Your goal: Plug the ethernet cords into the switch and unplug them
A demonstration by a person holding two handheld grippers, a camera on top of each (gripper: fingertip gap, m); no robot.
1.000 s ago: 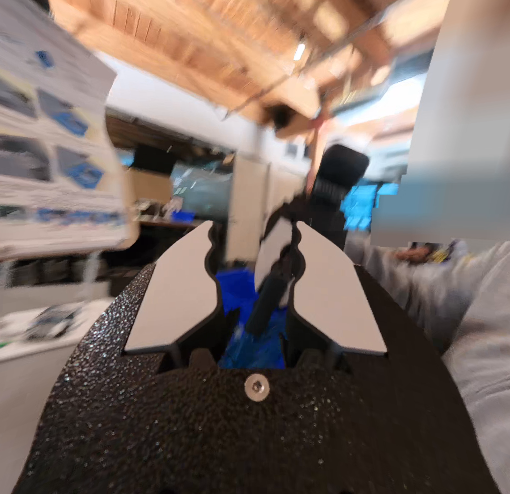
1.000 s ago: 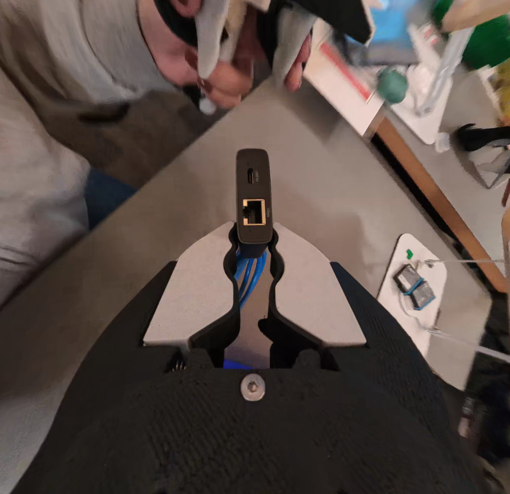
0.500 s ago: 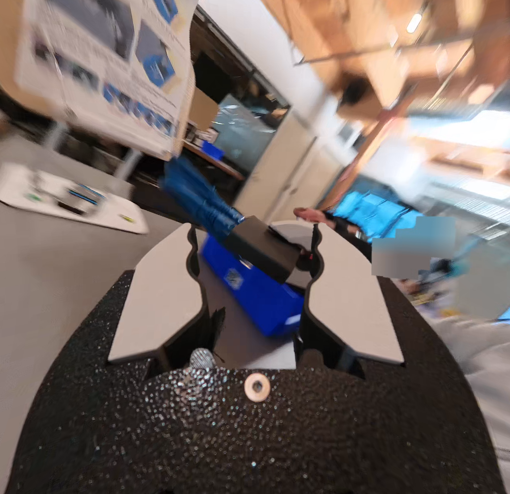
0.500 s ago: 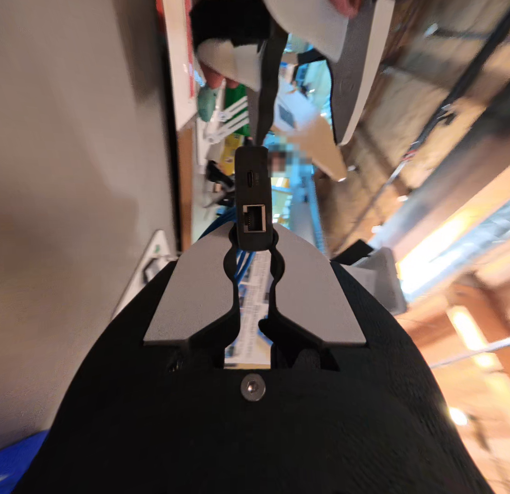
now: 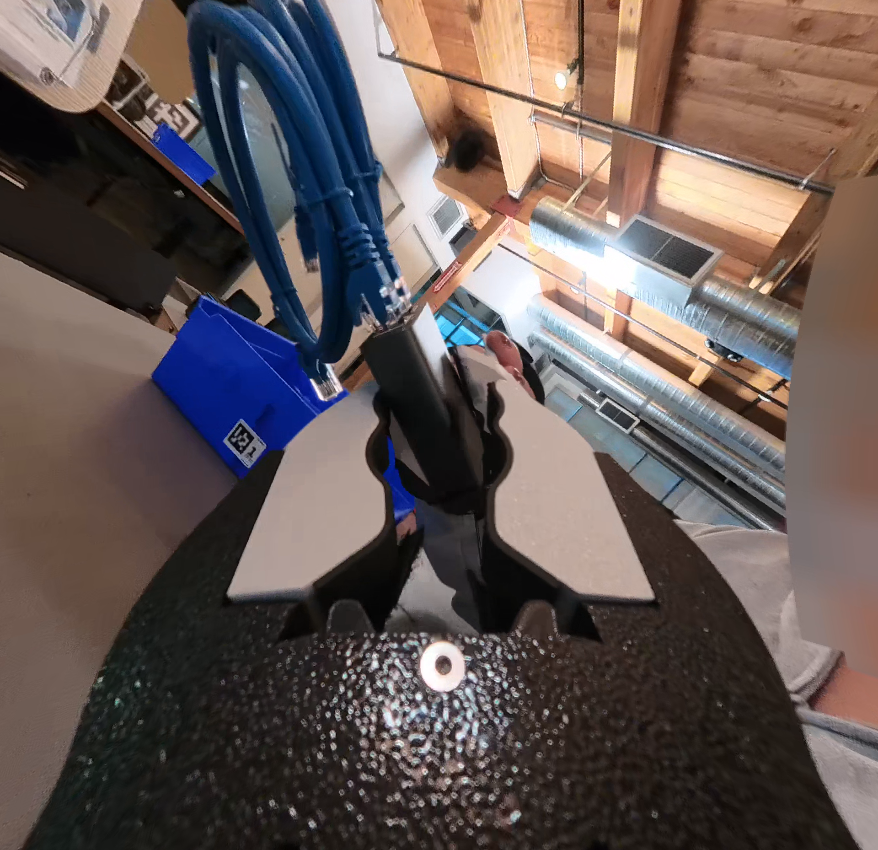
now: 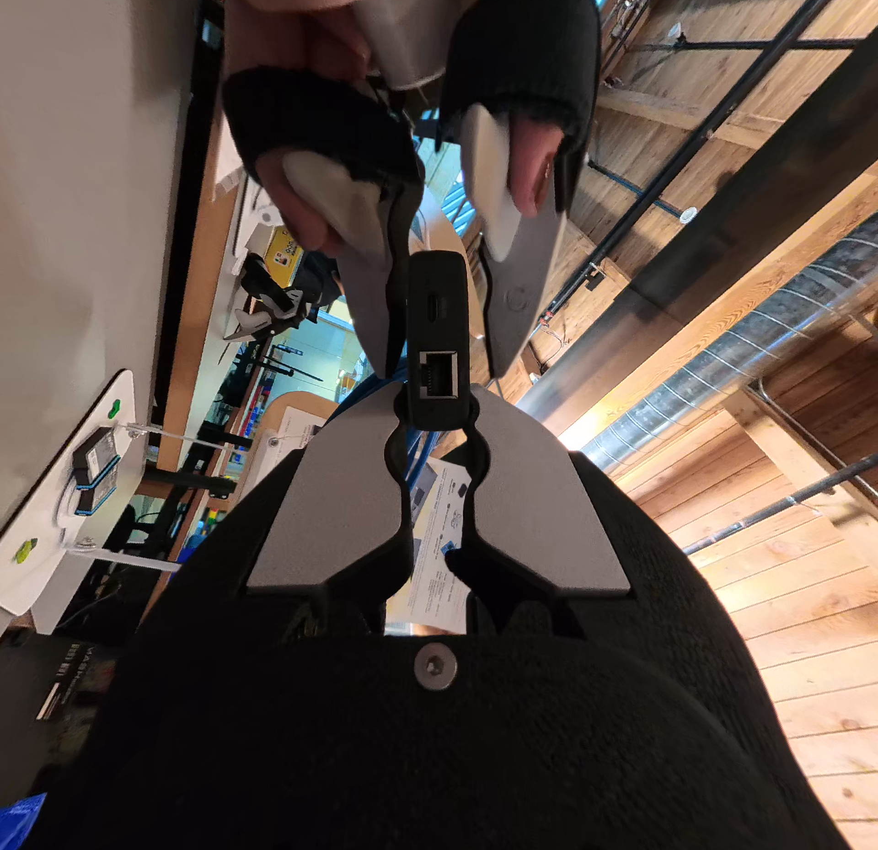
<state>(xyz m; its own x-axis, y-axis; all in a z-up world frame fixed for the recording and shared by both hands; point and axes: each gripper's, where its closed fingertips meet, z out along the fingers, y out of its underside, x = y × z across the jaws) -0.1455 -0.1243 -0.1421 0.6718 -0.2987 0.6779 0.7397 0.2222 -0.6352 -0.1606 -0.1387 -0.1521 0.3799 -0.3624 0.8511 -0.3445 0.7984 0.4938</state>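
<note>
My right gripper (image 6: 437,399) is shut on one end of a black switch (image 6: 437,314) and holds it up in the air, its open port facing the right wrist camera. Blue ethernet cords (image 5: 285,138) are plugged into the switch's far edge and loop upward; one loose plug (image 5: 325,385) hangs free. My left gripper (image 5: 434,399) is open around the switch's (image 5: 413,390) other end. In the right wrist view one of the left gripper's fingers (image 6: 366,295) lies against the switch, and the other stands off with a small gap.
A blue bin (image 5: 228,375) stands on the grey table (image 5: 71,399). A white board (image 6: 47,542) with a small black-and-blue device (image 6: 95,461) lies on the table's edge. A person's grey sleeve (image 5: 760,589) is at the right. Wooden ceiling and ducts fill the background.
Both grippers tilted up toward the ceiling. My left gripper opened wide, came around the switch's free end and narrowed without clamping. My right gripper kept its hold on the switch.
</note>
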